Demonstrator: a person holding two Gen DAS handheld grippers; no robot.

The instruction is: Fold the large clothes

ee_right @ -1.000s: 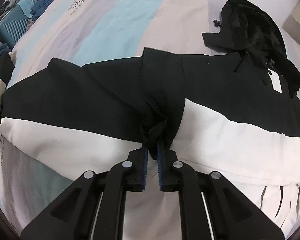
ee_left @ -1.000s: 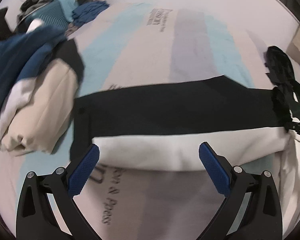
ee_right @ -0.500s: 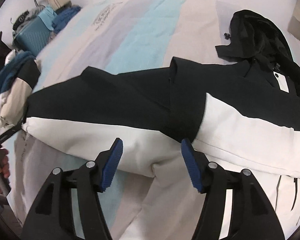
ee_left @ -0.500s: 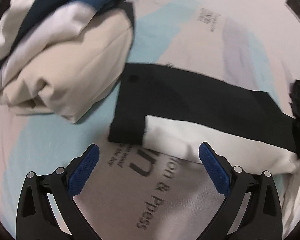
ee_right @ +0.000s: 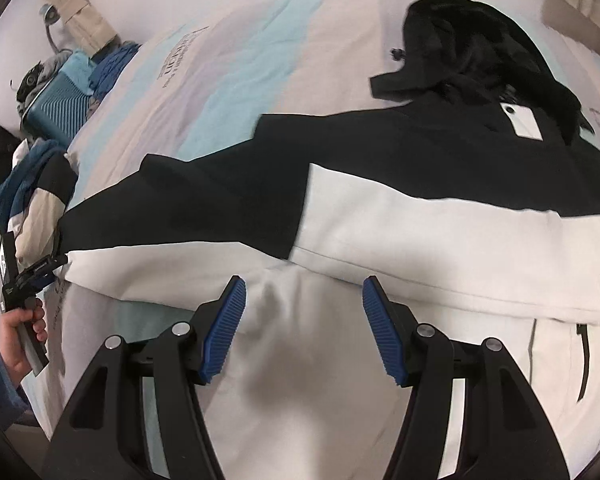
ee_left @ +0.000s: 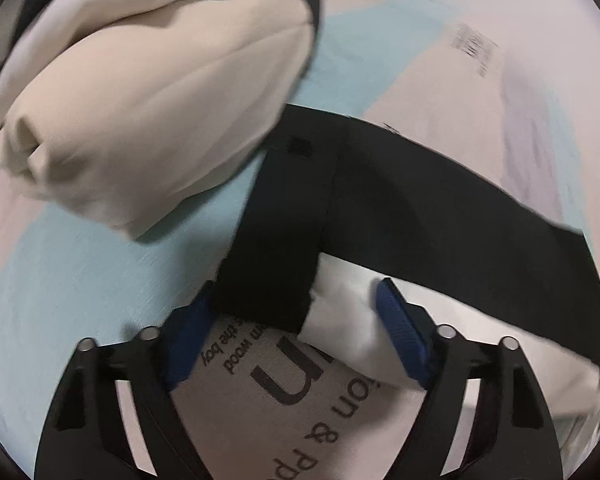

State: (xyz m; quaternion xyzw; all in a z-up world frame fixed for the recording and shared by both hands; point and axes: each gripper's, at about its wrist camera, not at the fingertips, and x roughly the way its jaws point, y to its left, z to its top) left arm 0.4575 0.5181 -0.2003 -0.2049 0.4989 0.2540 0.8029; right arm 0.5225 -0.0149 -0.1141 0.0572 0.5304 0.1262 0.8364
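A black and white jacket (ee_right: 440, 216) lies spread on the striped bed sheet (ee_right: 236, 64), its hood (ee_right: 472, 40) bunched at the back right. One sleeve stretches left to a black cuff (ee_left: 276, 240). My left gripper (ee_left: 296, 324) is open, its jaws on either side of the cuff end and the white sleeve (ee_left: 348, 328). It also shows in the right wrist view (ee_right: 40, 268), held by a hand. My right gripper (ee_right: 304, 320) is open and empty over the white body of the jacket.
A pile of folded clothes, cream on top (ee_left: 148, 104), sits just left of the cuff and shows in the right wrist view (ee_right: 28, 192) too. A teal suitcase (ee_right: 56, 112) and blue clothes (ee_right: 112, 64) lie beyond the bed's far left corner.
My right gripper let go of the black fabric, opened and pulled back. My left gripper moved left along the sleeve to the cuff, and its jaws narrowed around it.
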